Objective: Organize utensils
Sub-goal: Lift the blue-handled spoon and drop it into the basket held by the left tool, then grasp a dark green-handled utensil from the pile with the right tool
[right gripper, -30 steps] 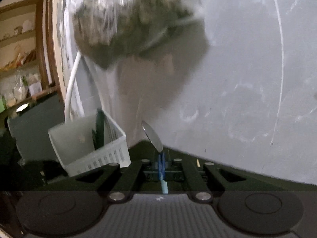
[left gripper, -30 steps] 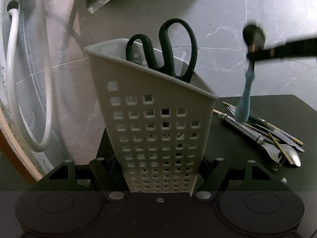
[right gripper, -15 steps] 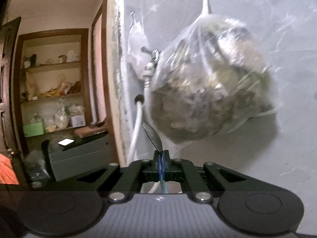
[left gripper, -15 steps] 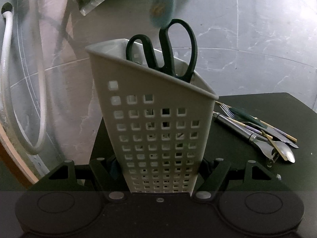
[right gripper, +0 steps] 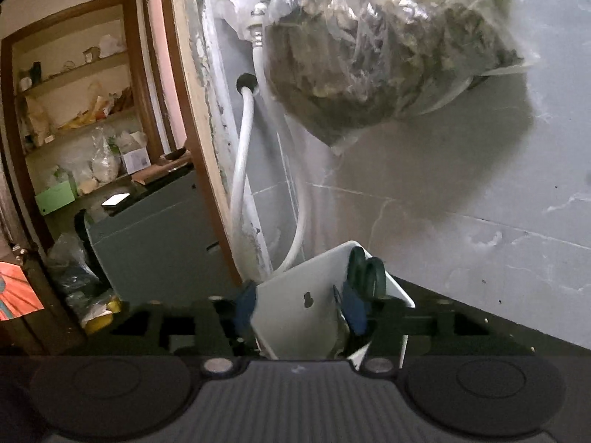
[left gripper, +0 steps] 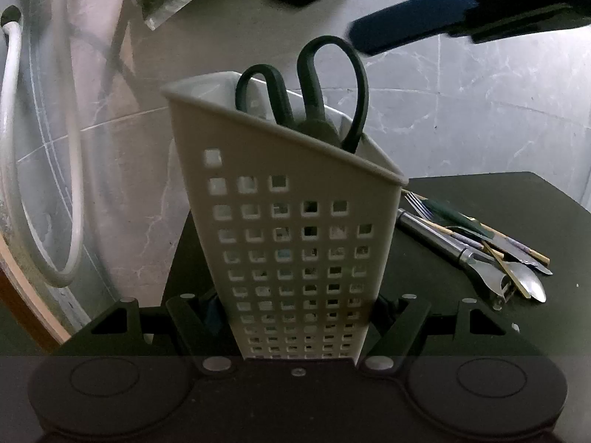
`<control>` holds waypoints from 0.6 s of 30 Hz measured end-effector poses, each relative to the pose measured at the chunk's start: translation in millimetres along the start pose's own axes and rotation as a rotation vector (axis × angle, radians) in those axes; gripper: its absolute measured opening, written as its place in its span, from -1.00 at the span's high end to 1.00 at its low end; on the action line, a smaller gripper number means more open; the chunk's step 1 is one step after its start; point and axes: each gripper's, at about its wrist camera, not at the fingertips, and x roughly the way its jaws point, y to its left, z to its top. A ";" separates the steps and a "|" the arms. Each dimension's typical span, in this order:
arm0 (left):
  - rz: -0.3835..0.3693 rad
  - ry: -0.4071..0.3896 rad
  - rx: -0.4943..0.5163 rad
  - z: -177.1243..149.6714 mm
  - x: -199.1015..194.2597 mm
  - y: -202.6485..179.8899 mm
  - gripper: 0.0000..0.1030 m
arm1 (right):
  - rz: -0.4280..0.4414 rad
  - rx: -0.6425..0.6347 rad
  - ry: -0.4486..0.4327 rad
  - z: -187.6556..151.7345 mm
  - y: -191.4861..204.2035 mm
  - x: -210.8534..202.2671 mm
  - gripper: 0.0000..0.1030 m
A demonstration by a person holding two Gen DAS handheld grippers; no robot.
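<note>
My left gripper (left gripper: 295,317) is shut on a white perforated utensil holder (left gripper: 295,243) and holds it upright on the black table (left gripper: 480,317). Black-handled scissors (left gripper: 332,85) stand in it. A bit of light blue shows through its holes. My right gripper (right gripper: 301,308) is open and empty just above the holder (right gripper: 295,317); its blue-padded fingers (left gripper: 406,37) show at the top right of the left wrist view. A pile of loose utensils (left gripper: 476,247), with a fork, spoon, knife and chopsticks, lies on the table right of the holder.
A grey marble wall stands close behind the table. A clear bag of greens (right gripper: 388,48) hangs on it above the holder. A white hose (left gripper: 22,170) loops down at the left by a wooden door frame (right gripper: 192,147).
My right gripper carried the blue-handled spoon from the pile over the holder, then opened. The spoon is gone from its fingers. The left gripper and holder have not moved.
</note>
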 end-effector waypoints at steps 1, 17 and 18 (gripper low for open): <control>0.000 0.001 0.002 0.1 0.3 -0.2 -0.47 | -0.013 0.005 -0.006 -0.9 -3.4 -7.7 -0.55; 0.034 0.032 -0.011 6.9 -0.8 -8.8 -0.47 | -0.565 0.164 0.404 -91.2 -146.8 -31.0 -0.99; 0.040 0.033 -0.012 7.2 -0.4 -9.8 -0.47 | -0.573 0.160 0.414 -92.2 -151.7 -26.4 -0.99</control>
